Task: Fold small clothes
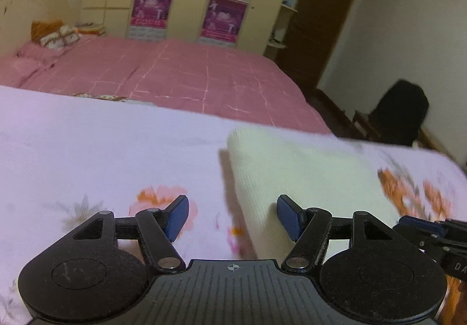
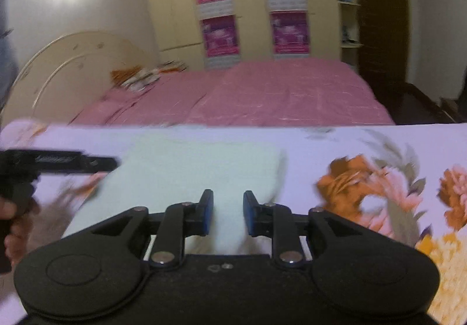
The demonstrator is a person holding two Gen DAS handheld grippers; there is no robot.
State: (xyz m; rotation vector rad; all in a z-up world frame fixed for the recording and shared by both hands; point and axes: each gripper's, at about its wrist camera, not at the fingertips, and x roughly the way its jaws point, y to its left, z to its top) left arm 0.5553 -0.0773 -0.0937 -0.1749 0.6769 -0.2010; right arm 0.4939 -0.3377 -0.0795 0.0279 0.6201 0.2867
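A folded cream knit cloth (image 1: 306,173) lies flat on a pale lilac sheet with orange flowers (image 1: 87,150). My left gripper (image 1: 232,202) is open wide just above the cloth's near left edge, one pad over the sheet and one over the cloth, with nothing gripped. In the right wrist view the same cloth (image 2: 198,164) lies under my right gripper (image 2: 227,195). Its jaws stand a narrow gap apart and the cloth shows below the gap, not pinched. The right gripper's tip (image 1: 423,228) shows at the left view's right edge.
The flowered sheet (image 2: 364,144) ends at a far edge, and beyond it is a pink checked bed (image 1: 175,74) with pillows and a cream headboard (image 2: 73,62). Behind stand wardrobes with purple posters (image 1: 224,18). A dark chair (image 1: 400,112) is far right. A hand (image 2: 11,223) holds the left gripper.
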